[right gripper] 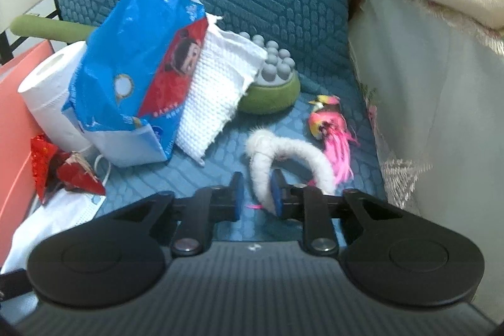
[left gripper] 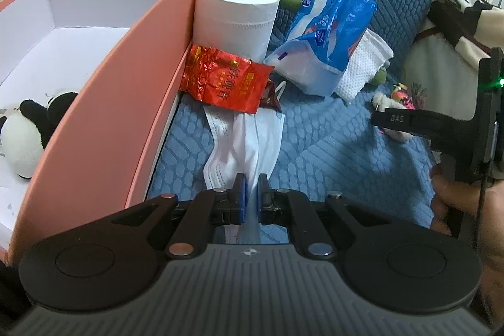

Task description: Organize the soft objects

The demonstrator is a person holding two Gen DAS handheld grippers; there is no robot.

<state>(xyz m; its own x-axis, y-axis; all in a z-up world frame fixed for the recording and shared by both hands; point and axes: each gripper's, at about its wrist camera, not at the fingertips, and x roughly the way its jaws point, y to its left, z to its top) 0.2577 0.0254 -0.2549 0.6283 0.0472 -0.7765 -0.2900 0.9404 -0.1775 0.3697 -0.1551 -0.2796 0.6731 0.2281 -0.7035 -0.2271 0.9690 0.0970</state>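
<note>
My left gripper (left gripper: 251, 189) is shut on a white face mask (left gripper: 242, 140) that trails forward over the blue seat, beside the pink box (left gripper: 126, 84). A panda plush (left gripper: 28, 128) lies inside that box. My right gripper (right gripper: 256, 194) is open around a white fluffy band (right gripper: 302, 156); the band leans on the right pad, and a gap shows at the left pad. A pink feathered bird toy (right gripper: 330, 122) lies just beyond the band. In the left wrist view one of the right gripper's fingers (left gripper: 397, 119) reaches in from the right, with a hand (left gripper: 456, 203) below it.
Against the box stand a toilet roll (left gripper: 233, 18), a red foil packet (left gripper: 223, 81), a blue tissue pack (right gripper: 135, 77) and a white woven cloth (right gripper: 217, 84). A green massage brush (right gripper: 271, 90) lies behind them. Cream fabric (right gripper: 425, 84) walls the seat's right side.
</note>
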